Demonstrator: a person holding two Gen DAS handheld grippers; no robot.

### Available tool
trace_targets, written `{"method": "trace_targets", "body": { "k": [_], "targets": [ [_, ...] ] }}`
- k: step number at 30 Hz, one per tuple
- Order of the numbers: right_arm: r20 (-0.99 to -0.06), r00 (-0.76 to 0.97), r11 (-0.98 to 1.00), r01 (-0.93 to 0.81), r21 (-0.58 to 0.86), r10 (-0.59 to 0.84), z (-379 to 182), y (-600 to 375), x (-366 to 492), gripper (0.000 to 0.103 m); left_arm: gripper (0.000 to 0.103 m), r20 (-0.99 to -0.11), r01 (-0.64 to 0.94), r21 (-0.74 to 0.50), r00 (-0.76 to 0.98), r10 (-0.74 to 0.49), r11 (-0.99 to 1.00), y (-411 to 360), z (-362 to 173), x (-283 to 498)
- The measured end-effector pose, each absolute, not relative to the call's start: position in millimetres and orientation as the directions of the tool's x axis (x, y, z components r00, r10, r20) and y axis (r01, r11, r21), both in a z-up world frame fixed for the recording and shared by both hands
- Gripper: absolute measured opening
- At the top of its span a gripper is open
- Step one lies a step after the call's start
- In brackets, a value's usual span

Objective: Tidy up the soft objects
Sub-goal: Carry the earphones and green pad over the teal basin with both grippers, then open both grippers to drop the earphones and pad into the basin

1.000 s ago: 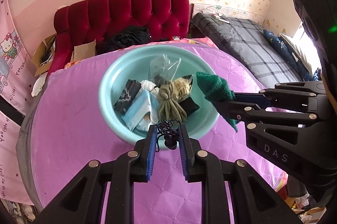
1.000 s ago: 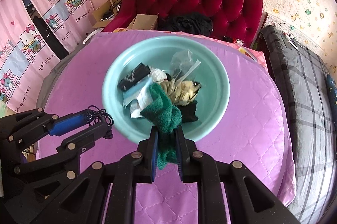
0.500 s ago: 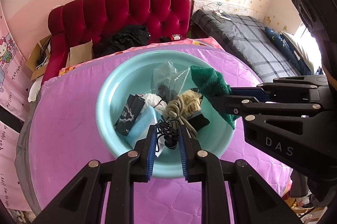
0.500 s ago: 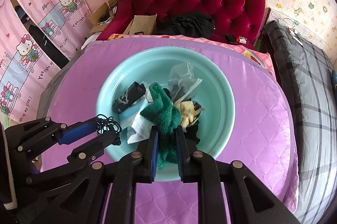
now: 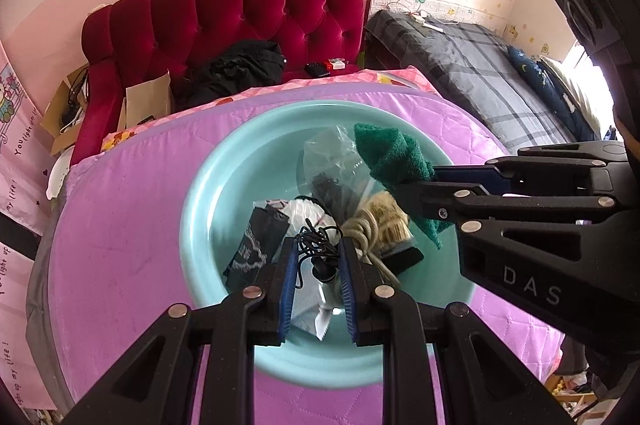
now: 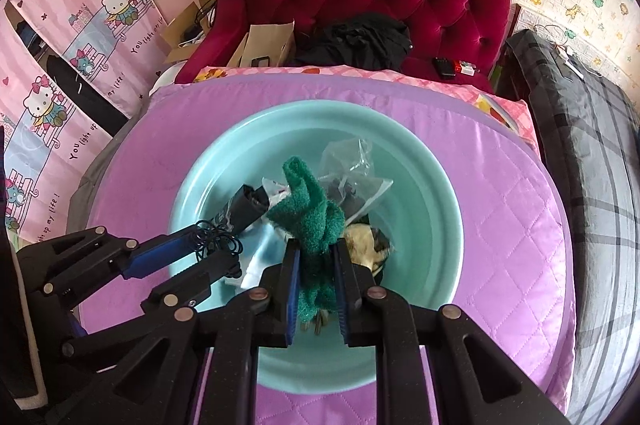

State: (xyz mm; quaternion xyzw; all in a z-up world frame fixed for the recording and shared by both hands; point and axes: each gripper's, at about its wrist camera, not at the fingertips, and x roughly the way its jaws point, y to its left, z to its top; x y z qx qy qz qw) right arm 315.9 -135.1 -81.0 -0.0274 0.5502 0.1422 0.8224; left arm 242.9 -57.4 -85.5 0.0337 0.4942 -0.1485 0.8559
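Fuzzy green cloth point(image 6: 316, 221) above round, smooth teal basin point(image 6: 432, 209).

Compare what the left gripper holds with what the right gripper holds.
The left gripper pinches a thin black tangled cord; the right gripper clamps a thick green fuzzy cloth. The cord is a small wiry bundle; the cloth is bulky and stands up above the fingers. Both hang over the teal basin.

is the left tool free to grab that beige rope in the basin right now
Probably not: the left tool is shut on a black cord. The beige rope lies just beyond it in the basin.
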Motion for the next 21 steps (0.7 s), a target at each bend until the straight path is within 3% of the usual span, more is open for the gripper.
{"method": "trace_targets", "body": {
  "k": [14, 18, 20, 21],
  "targets": [
    [-0.917, 0.328, 0.961, -0.229, 0.157, 0.228, -103, -140, 354, 0.019, 0.023, -0.869, 0.286, -0.129, 0.430, -0.247, 0.950, -58, -112, 284],
    [-0.912, 0.327, 0.959, -0.217, 0.183, 0.249, -102, -142, 358, 0.031, 0.024, -0.870, 0.286, -0.125, 0.428, -0.244, 0.950, -59, -113, 286],
    [-0.907, 0.342, 0.960, -0.217, 0.179, 0.246, -98, -142, 357, 0.042, 0.035, -0.872, 0.279, -0.113, 0.433, -0.230, 0.954, -59, -114, 287],
    [-0.906, 0.350, 0.961, -0.217, 0.170, 0.240, -96, -141, 357, 0.048, 0.057, -0.873, 0.274, -0.107, 0.435, -0.222, 0.956, -59, -114, 287]
  ]
}}
